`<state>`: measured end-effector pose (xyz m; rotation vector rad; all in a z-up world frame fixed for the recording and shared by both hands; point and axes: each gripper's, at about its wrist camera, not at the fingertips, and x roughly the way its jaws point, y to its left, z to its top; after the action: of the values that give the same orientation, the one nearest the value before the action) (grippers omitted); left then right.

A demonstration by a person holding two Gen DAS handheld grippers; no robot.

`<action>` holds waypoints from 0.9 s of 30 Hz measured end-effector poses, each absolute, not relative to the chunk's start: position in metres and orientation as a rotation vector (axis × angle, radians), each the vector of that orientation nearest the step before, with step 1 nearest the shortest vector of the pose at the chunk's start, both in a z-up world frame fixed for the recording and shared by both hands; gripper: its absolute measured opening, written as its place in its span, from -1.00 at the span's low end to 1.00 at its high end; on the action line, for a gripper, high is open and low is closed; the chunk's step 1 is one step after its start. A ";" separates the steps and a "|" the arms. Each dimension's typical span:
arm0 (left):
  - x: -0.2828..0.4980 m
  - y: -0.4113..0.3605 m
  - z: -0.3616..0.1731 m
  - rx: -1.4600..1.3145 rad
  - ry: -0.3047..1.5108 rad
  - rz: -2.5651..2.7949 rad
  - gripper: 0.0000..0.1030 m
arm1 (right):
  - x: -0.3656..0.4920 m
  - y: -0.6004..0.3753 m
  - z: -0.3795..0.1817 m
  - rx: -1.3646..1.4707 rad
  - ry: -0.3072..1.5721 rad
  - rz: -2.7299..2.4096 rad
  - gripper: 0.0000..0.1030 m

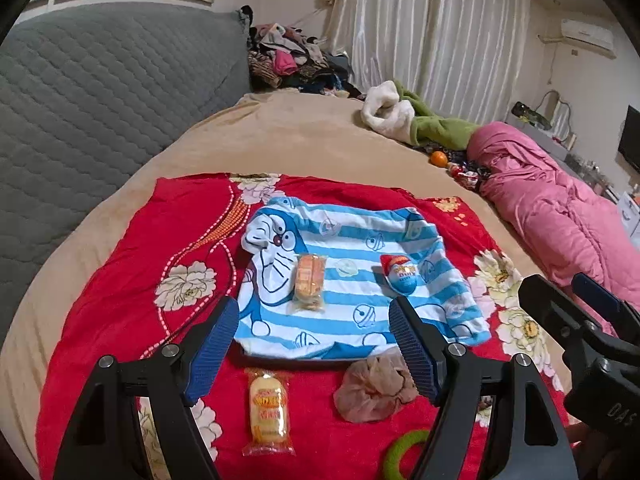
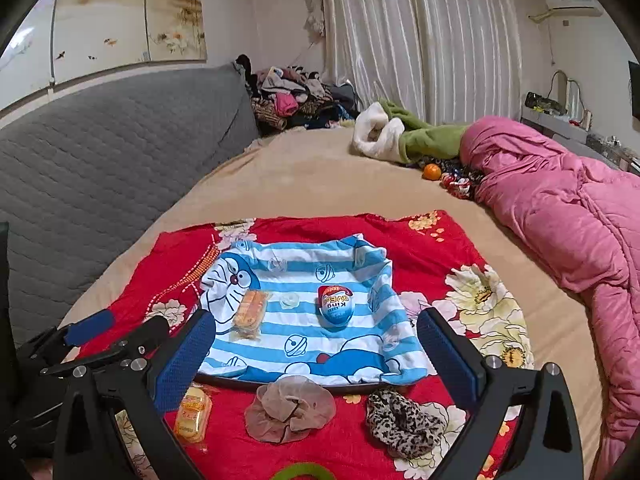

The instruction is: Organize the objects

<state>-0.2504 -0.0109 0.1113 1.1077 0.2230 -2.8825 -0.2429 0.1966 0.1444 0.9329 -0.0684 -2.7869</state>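
A tray covered by a blue striped Doraemon cloth (image 1: 352,312) (image 2: 304,344) lies on a red floral blanket (image 1: 132,264). On it sit a wrapped orange snack (image 1: 309,282) (image 2: 250,314) and a blue egg-shaped candy (image 1: 403,276) (image 2: 336,306). In front of the tray lie a yellow wrapped snack (image 1: 267,416) (image 2: 194,414), a beige scrunchie (image 1: 374,390) (image 2: 290,408), a leopard scrunchie (image 2: 404,422) and a green ring (image 1: 404,456) (image 2: 302,472). My left gripper (image 1: 314,344) is open and empty above the near tray edge. My right gripper (image 2: 316,352) is open and empty too.
A pink quilt (image 2: 560,216) lies along the right side of the beige bed (image 1: 304,140). A green and white garment (image 2: 400,132) and an orange (image 2: 432,172) lie at the far side. A grey headboard (image 1: 100,92) stands at the left, with piled clothes (image 1: 292,60) behind.
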 end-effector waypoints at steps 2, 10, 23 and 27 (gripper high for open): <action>-0.244 -0.011 0.114 1.110 0.233 -2.891 0.53 | -0.236 0.197 0.149 0.918 -0.068 -2.791 0.97; -0.218 -0.011 0.127 1.083 0.242 -2.919 0.67 | -0.209 0.195 0.165 0.869 -0.058 -2.802 0.97; -0.184 -0.014 0.141 1.033 0.212 -2.942 0.69 | -0.174 0.190 0.178 0.813 -0.054 -2.808 0.97; -0.172 -0.016 0.145 1.006 0.228 -2.948 0.69 | -0.162 0.193 0.184 0.785 -0.054 -2.817 0.97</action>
<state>-0.1721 -0.0162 0.1447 1.0064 0.2285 -2.9482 -0.1618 0.1934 0.1836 0.7855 -0.0539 -2.8165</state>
